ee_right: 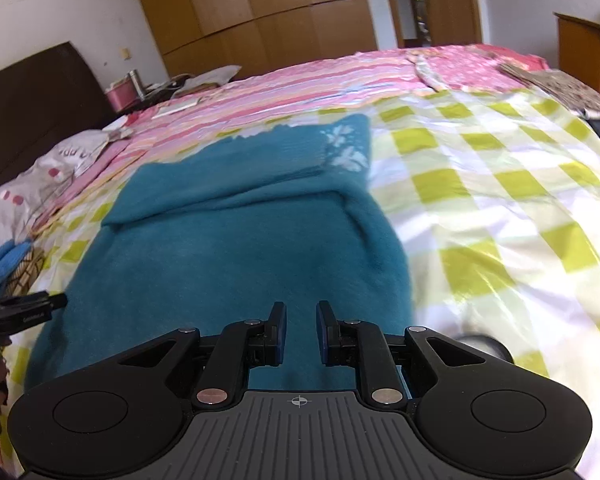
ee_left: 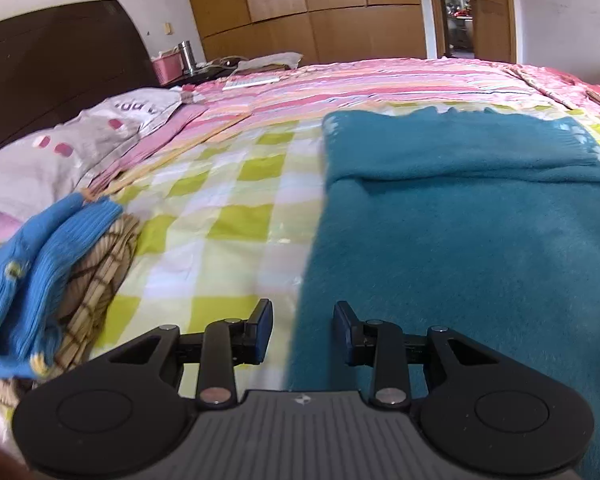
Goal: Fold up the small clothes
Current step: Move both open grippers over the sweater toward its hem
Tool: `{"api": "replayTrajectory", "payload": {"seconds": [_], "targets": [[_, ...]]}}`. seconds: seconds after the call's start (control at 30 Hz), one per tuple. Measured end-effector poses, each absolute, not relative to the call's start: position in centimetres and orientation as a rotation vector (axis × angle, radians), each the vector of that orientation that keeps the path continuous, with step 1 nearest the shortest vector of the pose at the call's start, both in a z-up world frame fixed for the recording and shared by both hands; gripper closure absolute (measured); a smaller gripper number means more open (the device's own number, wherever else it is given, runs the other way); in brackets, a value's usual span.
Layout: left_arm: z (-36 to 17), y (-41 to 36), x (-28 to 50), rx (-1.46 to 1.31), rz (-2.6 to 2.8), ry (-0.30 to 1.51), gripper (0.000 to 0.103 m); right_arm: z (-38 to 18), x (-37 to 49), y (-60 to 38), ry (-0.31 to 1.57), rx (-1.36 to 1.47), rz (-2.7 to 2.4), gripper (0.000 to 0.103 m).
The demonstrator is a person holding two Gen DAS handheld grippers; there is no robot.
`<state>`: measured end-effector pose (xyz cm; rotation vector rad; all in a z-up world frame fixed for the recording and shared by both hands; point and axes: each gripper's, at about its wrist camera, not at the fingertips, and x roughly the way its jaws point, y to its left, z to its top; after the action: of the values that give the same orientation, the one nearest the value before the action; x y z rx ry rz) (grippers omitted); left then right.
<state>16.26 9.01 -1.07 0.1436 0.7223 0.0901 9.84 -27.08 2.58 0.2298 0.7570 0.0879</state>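
Both grippers hovering over the sweater, nothing held

Left gripper (ee_left: 302, 330) and right gripper (ee_right: 301, 330) are hanging with jaws apart, empty; sweater (ee_right: 228, 248) lying at twelve o'clock on the bed (ee_right: 500, 200).

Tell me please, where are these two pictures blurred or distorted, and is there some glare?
Left wrist view: the blue knit garment at the left edge is smeared, and the fisheye bends the wardrobe. Right wrist view: the checked sheet is shiny with glare at the right, the teal sweater slightly soft; both show dark corners.
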Motion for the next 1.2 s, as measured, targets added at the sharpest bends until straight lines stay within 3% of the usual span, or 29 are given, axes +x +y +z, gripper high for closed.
{"api": "replayTrajectory", "payload": {"seconds": [0.97, 1.2], "targets": [[-1.7, 10.7, 8.4, 0.065, 0.01, 0.847, 0.062, -0.1, 1.9, -27.6, 0.885, 0.212, 0.002, 0.068], [-1.8, 11.7, 6.9, 0.057, 0.042, 0.848, 0.051, -0.7, 0.9, -27.1, 0.894, 0.229, 0.012, 0.064]]}}
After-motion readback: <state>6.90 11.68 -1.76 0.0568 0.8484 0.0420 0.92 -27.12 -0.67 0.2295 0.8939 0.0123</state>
